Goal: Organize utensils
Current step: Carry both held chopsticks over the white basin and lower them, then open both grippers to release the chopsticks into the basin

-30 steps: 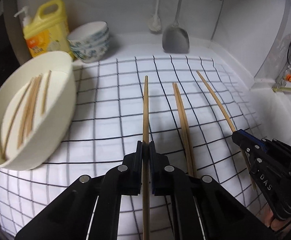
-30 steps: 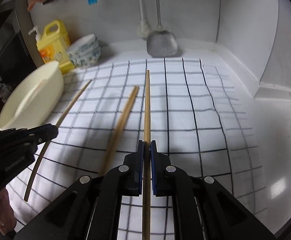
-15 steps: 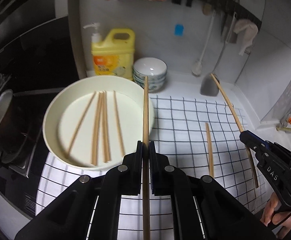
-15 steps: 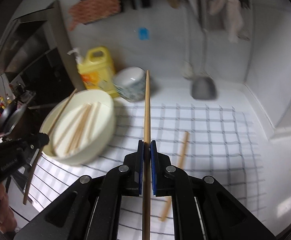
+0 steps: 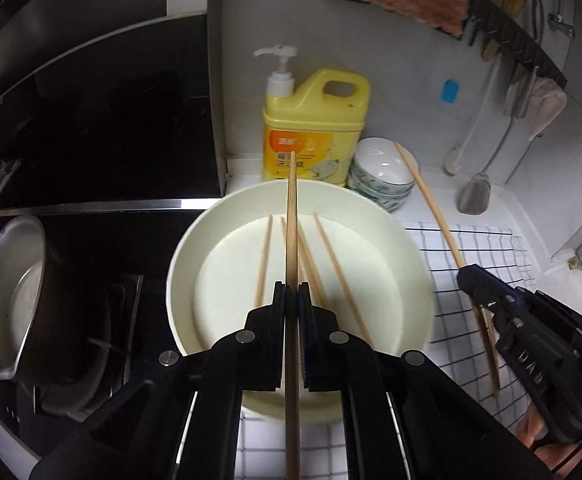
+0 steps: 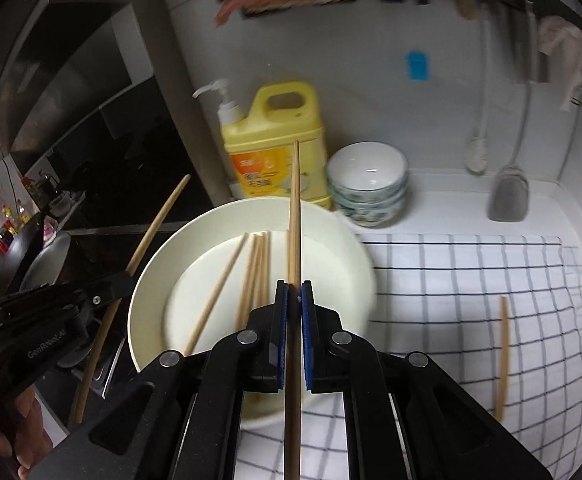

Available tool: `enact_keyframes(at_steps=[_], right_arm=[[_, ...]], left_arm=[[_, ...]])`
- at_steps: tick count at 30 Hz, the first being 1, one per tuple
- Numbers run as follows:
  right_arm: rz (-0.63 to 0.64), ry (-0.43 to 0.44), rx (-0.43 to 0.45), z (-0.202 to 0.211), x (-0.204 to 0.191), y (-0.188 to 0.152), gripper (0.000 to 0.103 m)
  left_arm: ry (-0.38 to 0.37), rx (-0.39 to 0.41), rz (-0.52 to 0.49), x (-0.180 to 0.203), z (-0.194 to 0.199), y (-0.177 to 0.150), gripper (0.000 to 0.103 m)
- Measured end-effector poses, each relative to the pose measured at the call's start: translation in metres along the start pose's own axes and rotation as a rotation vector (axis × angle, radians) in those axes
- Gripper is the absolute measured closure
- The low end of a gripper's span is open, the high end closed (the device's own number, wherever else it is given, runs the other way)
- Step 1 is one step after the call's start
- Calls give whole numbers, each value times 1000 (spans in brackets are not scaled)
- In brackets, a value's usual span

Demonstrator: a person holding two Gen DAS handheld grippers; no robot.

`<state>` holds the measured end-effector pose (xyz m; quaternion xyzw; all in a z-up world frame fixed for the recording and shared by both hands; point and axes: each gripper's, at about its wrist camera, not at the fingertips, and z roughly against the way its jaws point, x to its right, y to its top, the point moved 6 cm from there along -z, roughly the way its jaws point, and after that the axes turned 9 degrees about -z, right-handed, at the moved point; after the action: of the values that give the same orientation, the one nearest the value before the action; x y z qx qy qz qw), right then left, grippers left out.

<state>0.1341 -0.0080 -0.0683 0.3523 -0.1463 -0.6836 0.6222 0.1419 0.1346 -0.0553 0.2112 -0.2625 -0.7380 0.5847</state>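
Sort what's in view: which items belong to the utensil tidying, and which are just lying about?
Job:
left tongs gripping a chopstick
right tongs gripping another chopstick
cream bowl holding chopsticks
loose chopstick on checked cloth

Lying about:
yellow detergent jug
stacked small bowls
hanging spatula
metal pot

A cream-white bowl [image 5: 413, 264] is seen, and pale tan wooden chopsticks [image 5: 265, 262] are laid in it. Behind the bowl, a yellow detergent jug [image 5: 315, 120] with an orange label and white pump is shown. Right of the bowl, a white cloth [image 6: 491, 280] is crossed by a black grid. Beside the jug, stacked white bowls [image 6: 367, 184] are marked outside with what appears a blue-green pattern.
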Motion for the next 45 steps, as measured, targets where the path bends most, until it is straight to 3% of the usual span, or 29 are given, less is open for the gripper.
enact_keyframes(at_steps=[7, 18, 38, 41, 44, 45], right_arm=[[15, -22, -74, -53, -29, -10, 96], [-21, -75, -206, -119, -15, -28, 96], [-13, -104, -249, -130, -10, -42, 96], [-17, -108, -243, -128, -8, -40, 96], [-18, -113, -221, -122, -6, -34, 87], [-18, -115, -216, -120, -6, -33, 85]], left_arm=[[-43, -40, -6, -15, -40, 4, 96], [-27, -113, -9, -25, -91, -4, 96], [-25, -187, -2, -29, -122, -17, 95], [-15, -189, -4, -30, -120, -17, 82], [12, -165, 5, -34, -113, -17, 45], [21, -155, 7, -36, -110, -16, 38]])
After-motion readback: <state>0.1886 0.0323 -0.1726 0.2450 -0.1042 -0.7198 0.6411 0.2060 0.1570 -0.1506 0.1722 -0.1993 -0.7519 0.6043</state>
